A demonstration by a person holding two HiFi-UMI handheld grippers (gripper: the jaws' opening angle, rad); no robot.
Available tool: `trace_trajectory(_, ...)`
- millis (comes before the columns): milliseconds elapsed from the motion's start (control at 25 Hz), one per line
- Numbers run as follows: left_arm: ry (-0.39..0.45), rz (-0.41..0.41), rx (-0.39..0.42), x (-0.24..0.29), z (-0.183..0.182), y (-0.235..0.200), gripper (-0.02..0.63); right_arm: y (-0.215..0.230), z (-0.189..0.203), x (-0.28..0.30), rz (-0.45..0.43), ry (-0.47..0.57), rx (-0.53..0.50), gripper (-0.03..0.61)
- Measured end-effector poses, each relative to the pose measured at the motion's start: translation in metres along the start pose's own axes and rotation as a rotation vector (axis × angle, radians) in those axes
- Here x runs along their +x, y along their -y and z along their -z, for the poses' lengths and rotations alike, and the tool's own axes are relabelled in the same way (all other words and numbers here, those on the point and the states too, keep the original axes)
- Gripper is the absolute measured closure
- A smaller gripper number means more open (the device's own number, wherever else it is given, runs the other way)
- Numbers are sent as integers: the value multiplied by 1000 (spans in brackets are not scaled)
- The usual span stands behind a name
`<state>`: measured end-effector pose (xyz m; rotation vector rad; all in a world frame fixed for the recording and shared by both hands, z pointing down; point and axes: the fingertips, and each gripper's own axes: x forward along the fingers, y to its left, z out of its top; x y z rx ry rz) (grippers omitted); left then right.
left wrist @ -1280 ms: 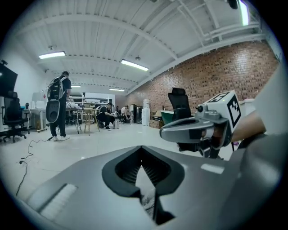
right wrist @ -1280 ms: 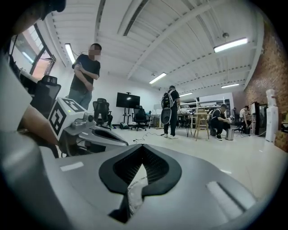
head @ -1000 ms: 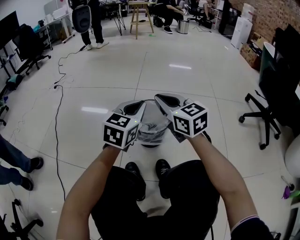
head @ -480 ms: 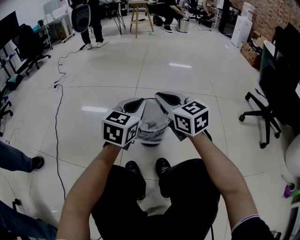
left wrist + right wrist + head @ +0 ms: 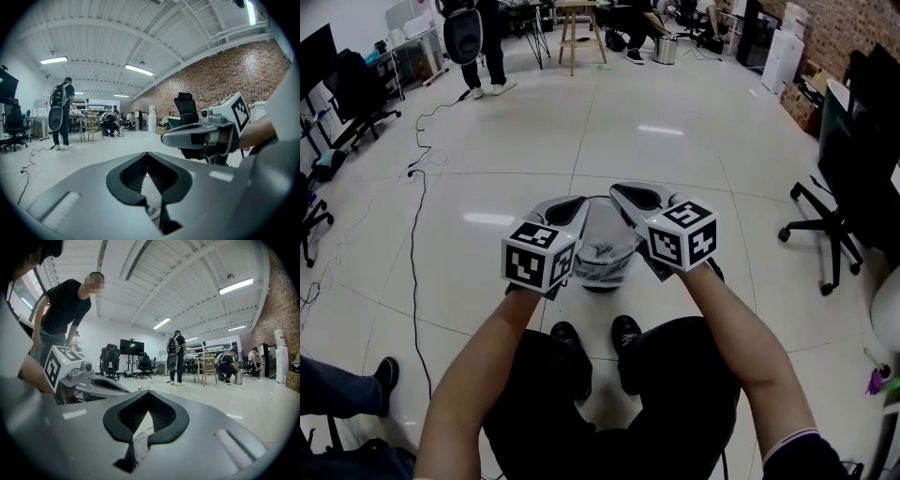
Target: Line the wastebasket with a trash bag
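- Room to move: the tiled floor (image 5: 675, 159) is bare beyond the wastebasket (image 5: 601, 284) and on both of its sides.
- The closest limits I see are an office chair (image 5: 825, 234) to the right and a black cable (image 5: 414, 244) trailing down the left. The wearer's shoes (image 5: 595, 336) sit just on the near side of the basket. People and a stool (image 5: 581, 33) are well off at the far end.
- Counts: I count one wastebasket, one trash bag (image 5: 605, 253) and two grippers, each carrying one marker cube (the cubes sit nearest the wearer's hands).
- The left gripper (image 5: 572, 208) is clenched on the bag. Its own view shows a thin strip of film pinched where the jaws meet.
- The right gripper (image 5: 628, 197) is likewise clamped on the bag, with a crumpled pale edge caught between its closed jaws.
- The wastebasket stands on the floor between the wearer's knees and the open floor, under and between the two grippers. As far as I can tell it is upright, mouth up.
- The bag sits over the basket's top. Its gripped edges run left to right from one gripper to the other, and the rest sags down into the basket.
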<state>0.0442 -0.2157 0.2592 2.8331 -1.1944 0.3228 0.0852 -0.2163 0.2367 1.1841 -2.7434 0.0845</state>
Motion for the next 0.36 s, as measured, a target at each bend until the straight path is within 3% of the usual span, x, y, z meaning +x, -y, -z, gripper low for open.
trace_trajectory(360, -1, 1, 1, 4, 0, 4, 601, 5, 1, -3, 2, 0, 2, 578)
